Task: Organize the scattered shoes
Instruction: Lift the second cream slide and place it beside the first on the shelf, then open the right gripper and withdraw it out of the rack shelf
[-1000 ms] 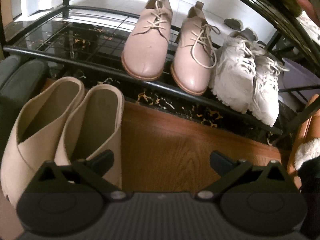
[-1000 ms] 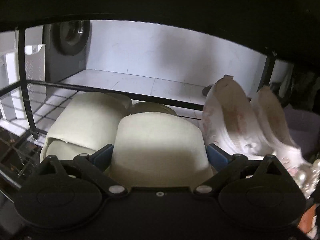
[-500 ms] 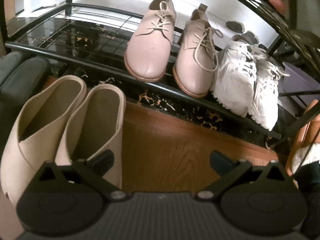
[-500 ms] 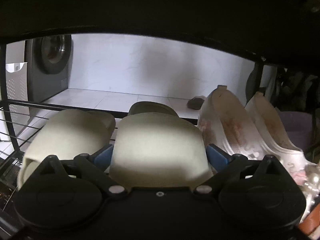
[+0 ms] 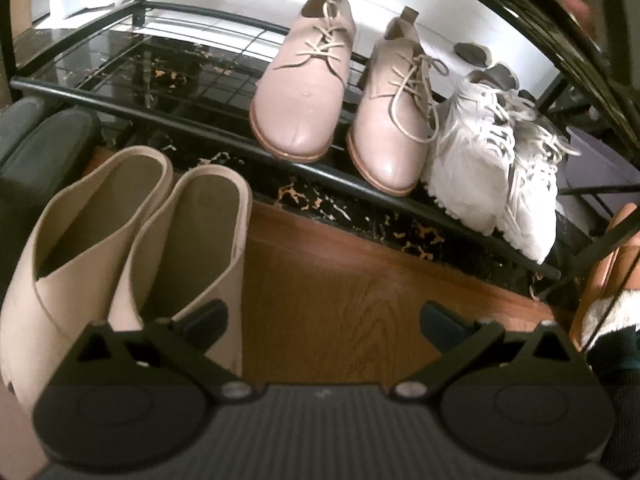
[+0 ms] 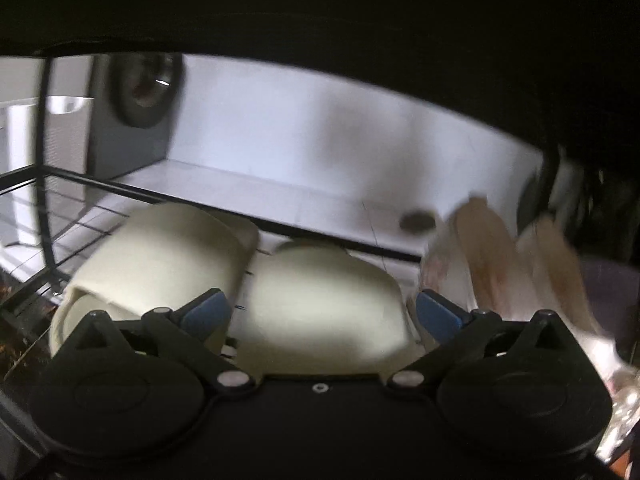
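Note:
In the left wrist view my left gripper is open and empty above the wooden floor. A pair of beige mules stands on the floor just left of it. Pink lace-up shoes and white sneakers sit on the black rack's low shelf. In the right wrist view my right gripper is open, its fingers either side of a cream slide sandal on a rack shelf. Its mate lies to the left, and pale floral shoes to the right.
Dark shoes lie at the far left on the floor. A brown furry slipper is at the right edge. A washing machine stands behind the rack. A dark shelf hangs close above the right gripper.
The right gripper has pulled back and tilted, and the cream sandal now sits farther out between its open fingers. The left gripper has drifted slightly; the shoes in its view have not moved.

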`<state>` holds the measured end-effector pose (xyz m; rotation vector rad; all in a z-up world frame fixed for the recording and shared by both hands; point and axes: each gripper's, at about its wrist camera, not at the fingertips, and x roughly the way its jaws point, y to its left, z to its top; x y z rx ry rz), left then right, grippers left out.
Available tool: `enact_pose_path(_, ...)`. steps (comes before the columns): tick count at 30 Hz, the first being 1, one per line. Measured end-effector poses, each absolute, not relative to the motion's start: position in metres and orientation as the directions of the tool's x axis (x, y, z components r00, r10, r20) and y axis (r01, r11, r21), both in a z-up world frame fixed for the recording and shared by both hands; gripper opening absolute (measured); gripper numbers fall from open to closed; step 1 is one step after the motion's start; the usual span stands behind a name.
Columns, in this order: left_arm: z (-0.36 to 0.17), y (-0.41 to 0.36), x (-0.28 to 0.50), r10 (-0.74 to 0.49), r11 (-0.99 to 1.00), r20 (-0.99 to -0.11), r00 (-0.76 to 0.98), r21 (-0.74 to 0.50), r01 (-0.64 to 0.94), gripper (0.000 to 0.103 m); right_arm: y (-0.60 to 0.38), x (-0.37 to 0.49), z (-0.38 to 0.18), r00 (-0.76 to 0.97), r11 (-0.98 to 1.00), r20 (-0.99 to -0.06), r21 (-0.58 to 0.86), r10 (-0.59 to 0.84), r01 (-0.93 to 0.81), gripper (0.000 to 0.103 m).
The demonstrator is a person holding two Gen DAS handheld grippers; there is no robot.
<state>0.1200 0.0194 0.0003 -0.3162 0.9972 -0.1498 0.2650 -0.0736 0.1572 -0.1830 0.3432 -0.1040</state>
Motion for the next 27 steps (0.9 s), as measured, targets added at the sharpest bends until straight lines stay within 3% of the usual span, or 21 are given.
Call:
enact_pose_path(5, 0.001, 0.02, 0.12, -0.271, 0.942, -0.797, 0.539, -0.334, -0.02, 0.102, -0.054, 0.259, 0.167, 0.956, 0.981, -0.283, -0.192, -0.079, 0.025, 0.103)
enact_pose_path(9, 0.001, 0.023, 0.122, -0.27, 0.938, -0.798, 0.538, -0.344, -0.038, 0.102, -0.046, 0.265, 0.169, 0.949, 0.995, -0.314, -0.103, -0.021, -0.013, 0.103)
enact_pose_path(13, -0.001, 0.02, 0.121, -0.272, 0.94, -0.802, 0.531, -0.34, -0.031, 0.102, -0.035, 0.27, 0.17, 0.963, 0.999, -0.268, 0.027, 0.033, -0.027, 0.103)
enact_pose_path(20, -0.001, 0.021, 0.123, -0.282, 0.935, -0.799, 0.532, -0.352, -0.033, 0.102, -0.015, 0.305, 0.164, 0.932, 0.999, -0.362, 0.054, 0.018, 0.002, 0.103)
enact_pose_path(24, -0.002, 0.021, 0.123, -0.303, 0.93, -0.796, 0.524, -0.366, -0.019, 0.102, -0.008, 0.318, 0.159, 0.896, 0.992, -0.44, 0.071, -0.063, 0.105, 0.103)
enact_pose_path(27, -0.003, 0.019, 0.122, -0.306, 0.933, -0.798, 0.519, -0.361, -0.005, 0.102, -0.007, 0.319, 0.159, 0.885, 0.993, -0.463, 0.067, -0.054, 0.095, 0.099)
